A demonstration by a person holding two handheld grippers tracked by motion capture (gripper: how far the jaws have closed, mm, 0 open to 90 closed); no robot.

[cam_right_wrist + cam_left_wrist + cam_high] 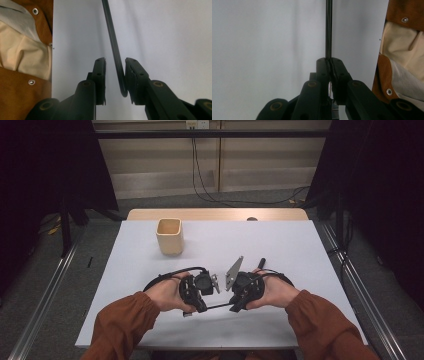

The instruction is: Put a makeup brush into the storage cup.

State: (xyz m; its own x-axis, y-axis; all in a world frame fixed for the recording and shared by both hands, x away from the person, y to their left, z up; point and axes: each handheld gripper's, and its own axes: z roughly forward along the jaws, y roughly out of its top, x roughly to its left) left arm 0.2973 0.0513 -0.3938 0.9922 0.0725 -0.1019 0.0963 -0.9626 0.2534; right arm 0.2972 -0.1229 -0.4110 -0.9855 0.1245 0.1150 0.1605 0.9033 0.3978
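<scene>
The thin black rod (218, 306) lies level just above the near part of the white tabletop (300, 250), spanning the short gap between the two tongs, which point toward each other in the high view.

Left tongs (196, 306): in the left gripper view the left tongs (329, 65) are fully closed on the rod (328, 27). The rod leaves the clamped pads at the tips and runs straight away along the line of the jaws, with the tabletop (262, 50) behind it.

Right tongs (235, 306): in the right gripper view the right tongs (115, 72) stand partly open, a clear gap remaining between the pads. The rod (113, 45) enters this gap at a slight slant, and its rounded, looped end sits deep between the jaws. The rod lies against the pad on the right of that view and stands apart from the pad on the left, so it is not yet clamped (contact on one side only). The white tabletop (162, 32) lies behind.

Each tongs is carried in one hand of the person, with rust-coloured sleeves (320, 320) entering from the near edge of the high view. A beige square cup (170, 236) stands upright toward the far left of the tabletop, well apart from both tongs. A short black object (260, 263) lies on the tabletop just beyond the right hand (276, 290); what it is cannot be made out.
</scene>
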